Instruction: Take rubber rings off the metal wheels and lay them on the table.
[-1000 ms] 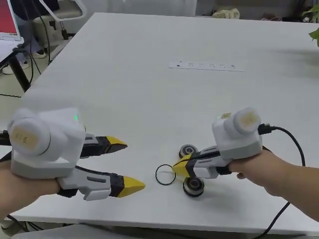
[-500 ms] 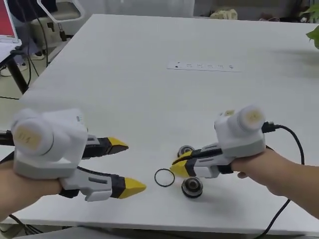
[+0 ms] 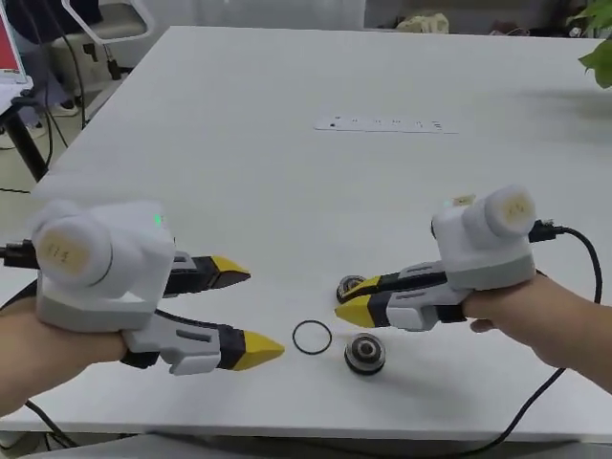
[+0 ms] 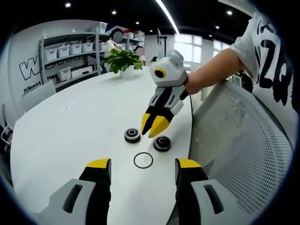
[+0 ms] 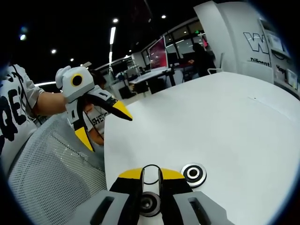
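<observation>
Where two metal wheels (image 3: 365,353) (image 3: 352,286) sit, a rubber ring (image 3: 295,337) lies flat beside them.

Table (image 3: 287,172) open all round the ring (image 3: 312,337) and two wheels (image 3: 365,353) by its near edge

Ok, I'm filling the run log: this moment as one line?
left gripper: open, empty | right gripper: shut | rubber ring: flat on table | metal wheels: two on table, beside ring

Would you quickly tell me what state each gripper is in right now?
Left gripper: open, holding nothing.
Right gripper: shut, holding nothing.
</observation>
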Motion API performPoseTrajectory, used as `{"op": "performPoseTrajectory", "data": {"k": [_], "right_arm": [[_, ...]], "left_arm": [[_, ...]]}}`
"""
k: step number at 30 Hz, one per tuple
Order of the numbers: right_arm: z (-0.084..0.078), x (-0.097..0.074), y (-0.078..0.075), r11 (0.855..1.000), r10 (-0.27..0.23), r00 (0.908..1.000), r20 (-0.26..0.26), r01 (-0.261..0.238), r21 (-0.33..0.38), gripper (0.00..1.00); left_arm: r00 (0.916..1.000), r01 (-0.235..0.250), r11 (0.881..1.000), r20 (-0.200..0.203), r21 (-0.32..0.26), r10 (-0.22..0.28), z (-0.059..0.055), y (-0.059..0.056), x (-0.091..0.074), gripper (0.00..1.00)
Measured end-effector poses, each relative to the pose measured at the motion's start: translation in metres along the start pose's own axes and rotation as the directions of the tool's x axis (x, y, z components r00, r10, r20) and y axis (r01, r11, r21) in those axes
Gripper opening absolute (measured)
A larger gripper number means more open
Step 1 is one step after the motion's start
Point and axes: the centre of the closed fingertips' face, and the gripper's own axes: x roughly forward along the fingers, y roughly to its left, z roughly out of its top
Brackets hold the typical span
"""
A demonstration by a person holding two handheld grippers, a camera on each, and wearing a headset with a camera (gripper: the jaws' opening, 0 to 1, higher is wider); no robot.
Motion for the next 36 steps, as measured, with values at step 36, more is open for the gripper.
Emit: {"op": "performPoseTrajectory", "data": {"k": [36], "right_arm": [[-0.031,-0.032,0.006,0.997,-0.003,0.996,-0.089,-0.003,-0.071,0.17]], "left_arm": [[0.9895,0.135,0.989,-0.059,0.062,-0.132,0.011,-0.021,0.046,0.52]]}}
